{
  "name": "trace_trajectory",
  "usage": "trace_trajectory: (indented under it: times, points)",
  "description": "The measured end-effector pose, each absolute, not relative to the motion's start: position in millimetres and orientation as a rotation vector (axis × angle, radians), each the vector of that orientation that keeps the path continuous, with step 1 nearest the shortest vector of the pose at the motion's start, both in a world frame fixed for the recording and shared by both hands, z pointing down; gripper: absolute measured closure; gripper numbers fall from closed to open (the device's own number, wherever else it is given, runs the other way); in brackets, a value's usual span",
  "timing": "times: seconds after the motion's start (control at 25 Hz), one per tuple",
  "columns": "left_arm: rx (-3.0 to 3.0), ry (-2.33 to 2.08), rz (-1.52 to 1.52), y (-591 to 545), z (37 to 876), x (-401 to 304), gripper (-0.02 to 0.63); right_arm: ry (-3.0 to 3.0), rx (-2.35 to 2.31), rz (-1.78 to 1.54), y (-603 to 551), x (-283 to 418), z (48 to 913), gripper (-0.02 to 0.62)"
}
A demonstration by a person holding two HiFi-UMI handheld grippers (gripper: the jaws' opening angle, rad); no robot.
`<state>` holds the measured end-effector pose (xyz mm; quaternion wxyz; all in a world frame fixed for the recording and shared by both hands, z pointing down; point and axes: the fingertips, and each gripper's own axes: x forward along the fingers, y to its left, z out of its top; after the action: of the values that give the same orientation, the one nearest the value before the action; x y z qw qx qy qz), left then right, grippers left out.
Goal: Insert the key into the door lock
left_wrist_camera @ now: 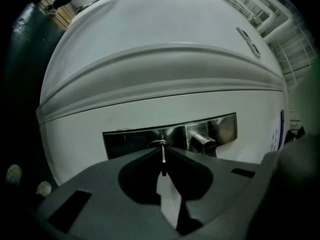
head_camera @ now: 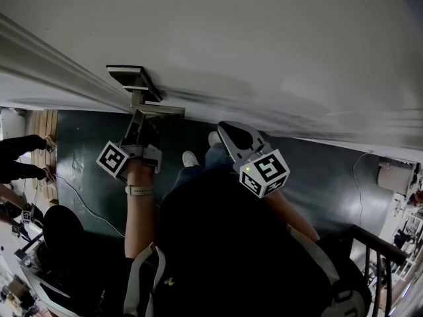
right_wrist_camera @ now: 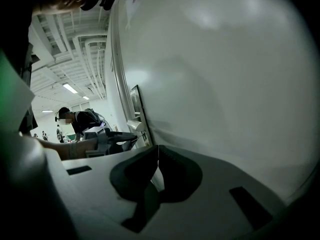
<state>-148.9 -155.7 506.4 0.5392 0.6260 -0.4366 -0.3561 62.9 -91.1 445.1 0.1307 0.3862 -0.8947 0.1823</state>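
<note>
Your left gripper point(left_wrist_camera: 163, 150) covers most of the key point(left_wrist_camera: 163, 160): only a thin edge shows at 12 o'clock between the closed jaws, and you cannot tell whether its tip enters the lock cylinder point(left_wrist_camera: 157, 143). In the head view the gripper hides the key.

Two grippers point(head_camera: 140, 120) point(head_camera: 226, 129), one key point(left_wrist_camera: 163, 158), one door point(head_camera: 264, 45) (one lock plate point(left_wrist_camera: 130, 142), one handle point(left_wrist_camera: 203, 143))
</note>
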Motion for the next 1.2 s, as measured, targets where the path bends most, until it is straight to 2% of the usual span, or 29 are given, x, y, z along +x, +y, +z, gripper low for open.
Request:
trace_trajectory:
  times: [0.72,1.2]
  points:
    - [1.463,-1.025,-0.935,-164,508,-149,0.576,-2.610,1.075,0.517,-85,58,444,0.577]
    - [1.471,-0.997,-0.963,-122,501,-156,0.584,-2.656,0.899,0.490,-76,24,443,0.578]
